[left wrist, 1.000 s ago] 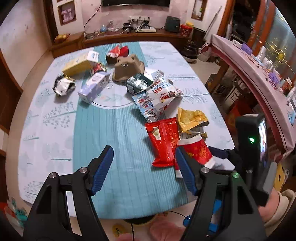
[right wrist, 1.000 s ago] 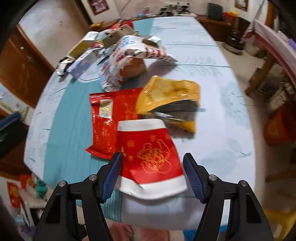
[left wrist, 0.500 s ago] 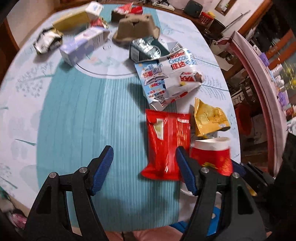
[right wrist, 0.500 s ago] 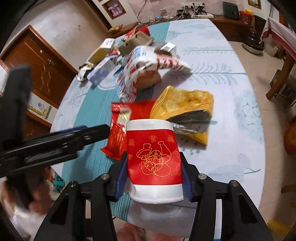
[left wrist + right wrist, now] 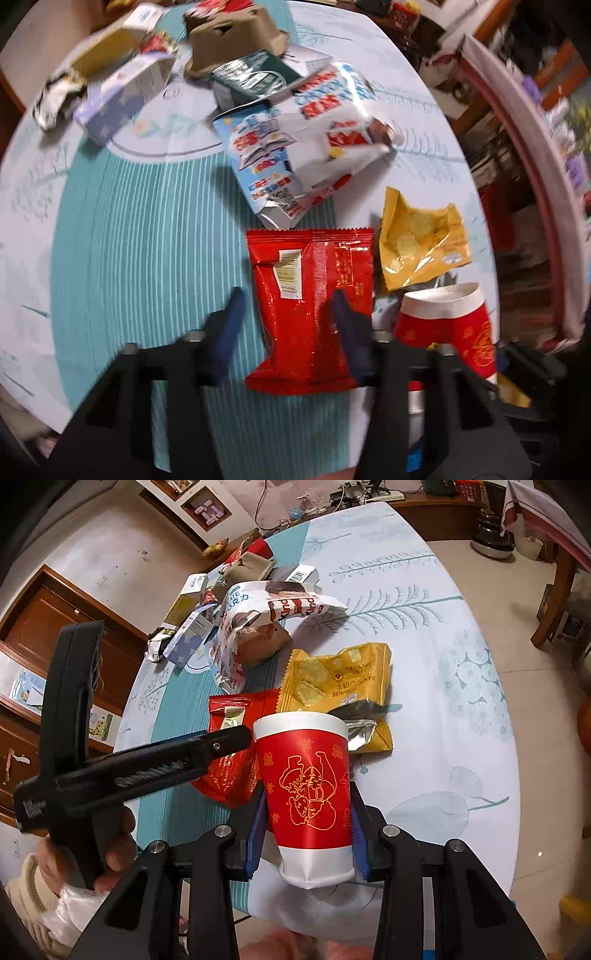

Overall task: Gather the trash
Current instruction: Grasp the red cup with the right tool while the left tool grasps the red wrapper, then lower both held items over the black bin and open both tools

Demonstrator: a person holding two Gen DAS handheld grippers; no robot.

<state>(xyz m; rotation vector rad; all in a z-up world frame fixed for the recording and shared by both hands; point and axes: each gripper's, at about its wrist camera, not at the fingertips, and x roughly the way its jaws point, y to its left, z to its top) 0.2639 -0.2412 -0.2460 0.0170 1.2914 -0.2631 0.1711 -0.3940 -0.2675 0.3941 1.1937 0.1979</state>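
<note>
the right claw (image 5: 306,843) pinches a red paper cup (image 5: 308,790) between its blue pads, jaws having just been closing onto it; the cup's long axis runs straight ahead of the claw, white rim at the far end and white base toward the wrist, lifted just above the near edge of the counter (image 5: 461,709). to the claw's right the pale counter top lies bare out to its rounded edge, with tiled floor (image 5: 532,590) beyond. ahead of the cup's rim a yellow wrapper (image 5: 343,675) lies flat, and farther ahead a white snack bag (image 5: 258,620) arches over the surface. the left claw (image 5: 286,314) has its jaws narrowing around a red snack packet (image 5: 310,306): its right pad lies over the packet's right half, its left pad stands off the packet's left edge on the teal stripes, and whether the pads press yet cannot be told through the blur. the packet lies flat, long axis running away from the claw, its crimped top edge far and its bottom edge close to the counter's near edge. left of that claw the striped teal band is open. the left wrist view shows the packet's whole outline, plus a cardboard tray (image 5: 232,33) and lilac carton (image 5: 122,96) far ahead; the right wrist view hides much of the packet behind the cup and the left claw's arm, yet alone shows a hand (image 5: 107,853) gripping that tool's handle.
</note>
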